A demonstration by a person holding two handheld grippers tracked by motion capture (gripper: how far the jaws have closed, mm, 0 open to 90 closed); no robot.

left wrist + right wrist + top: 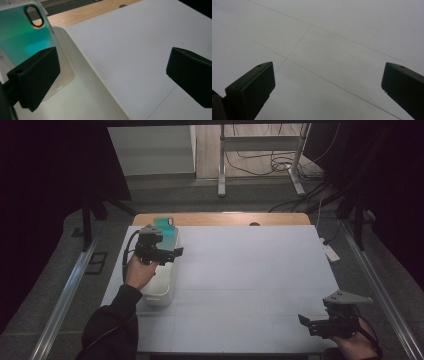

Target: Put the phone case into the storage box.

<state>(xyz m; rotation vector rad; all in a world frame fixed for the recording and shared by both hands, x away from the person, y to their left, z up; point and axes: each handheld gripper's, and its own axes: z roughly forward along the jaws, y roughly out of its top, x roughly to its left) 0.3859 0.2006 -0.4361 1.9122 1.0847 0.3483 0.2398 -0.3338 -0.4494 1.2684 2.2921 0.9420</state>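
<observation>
Over at the left of the high view, the left tool (170, 254) hangs above the white bin (162, 295), which sits along the left edge of the bench (240, 270). A hand (138, 271) in a dark sleeve grips the tool from below, its cable looping off toward the lower left. Leaning in the far end of that bin, upper left of centre, is the teal phone case (167, 231), its camera cutout at the top.

In the left gripper view the case (22, 37) sits at the upper left, shimmering green-blue, with the oval cutout near the top edge. The left jaw is in front of it, the right jaw far off at the right edge of the frame over the white bench sheet (130, 45): jaws spread wide, nothing between them, the tool released. The bin's rim (82, 65) runs diagonally from the upper left to the bottom centre.

Moving to the lower right of the high view, the right tool (307, 321) is low over the bench near its front edge, grey three-cornered plate on top. In the right gripper view its two jaws stand wide apart over the bare sheet (324, 50) with thin seam lines, so it is released as well, well apart from bin and case.
</observation>
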